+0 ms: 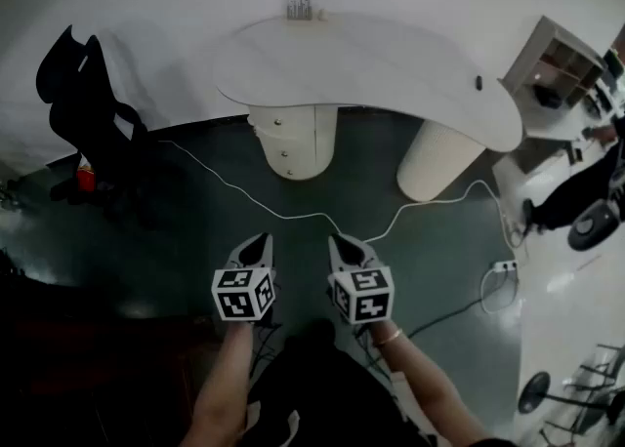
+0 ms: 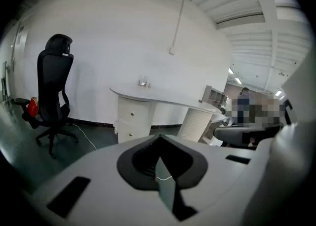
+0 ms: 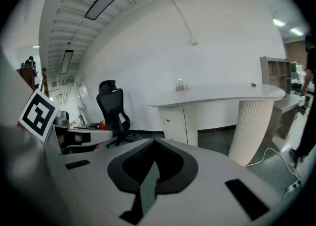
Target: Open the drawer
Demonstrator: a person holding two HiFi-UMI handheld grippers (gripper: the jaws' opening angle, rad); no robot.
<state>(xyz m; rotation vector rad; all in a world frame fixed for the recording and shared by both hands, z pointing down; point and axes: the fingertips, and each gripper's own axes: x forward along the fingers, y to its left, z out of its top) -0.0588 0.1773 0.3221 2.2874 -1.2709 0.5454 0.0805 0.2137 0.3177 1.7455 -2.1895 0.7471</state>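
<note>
The drawer unit [image 1: 290, 142] is a cream cabinet with small round knobs under the left end of a curved white desk [image 1: 391, 64]; its drawers look closed. It also shows in the left gripper view [image 2: 131, 121] and the right gripper view [image 3: 174, 120]. My left gripper [image 1: 256, 243] and right gripper [image 1: 342, 243] are held side by side over the dark floor, well short of the cabinet and pointing toward it. Both are shut with nothing between the jaws, as the left gripper [image 2: 158, 162] and the right gripper [image 3: 155, 167] show in their own views.
A black office chair [image 1: 88, 103] stands at the left, with a red object [image 1: 86, 179] by its base. A white cable [image 1: 293, 213] crosses the floor between me and the desk. A ribbed round desk leg [image 1: 439, 157] stands right of the cabinet. A shelf unit [image 1: 562, 64] is far right.
</note>
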